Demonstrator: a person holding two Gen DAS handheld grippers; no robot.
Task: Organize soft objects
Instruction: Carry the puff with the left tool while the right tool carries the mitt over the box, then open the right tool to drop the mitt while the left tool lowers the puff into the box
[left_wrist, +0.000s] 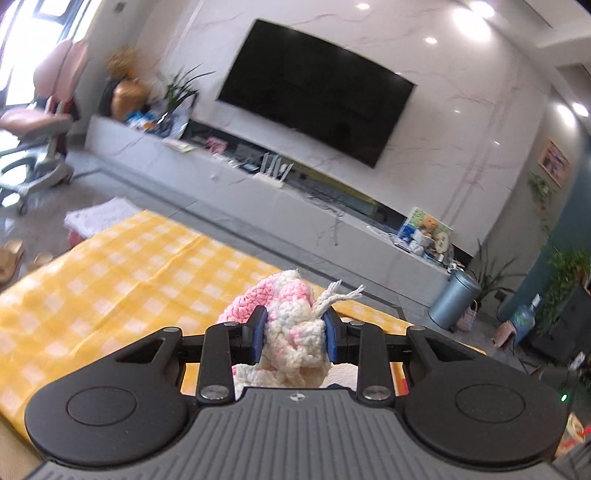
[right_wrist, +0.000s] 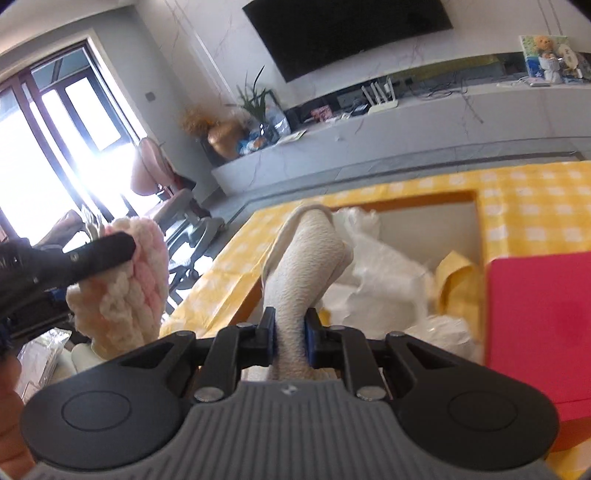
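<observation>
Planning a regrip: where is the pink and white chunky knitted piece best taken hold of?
Grip the pink and white chunky knitted piece across its bunched middle, from the near side, level, as the left hand-held gripper does now. The thick yarn compresses there; the loose tassel cords at the top would slip.
</observation>
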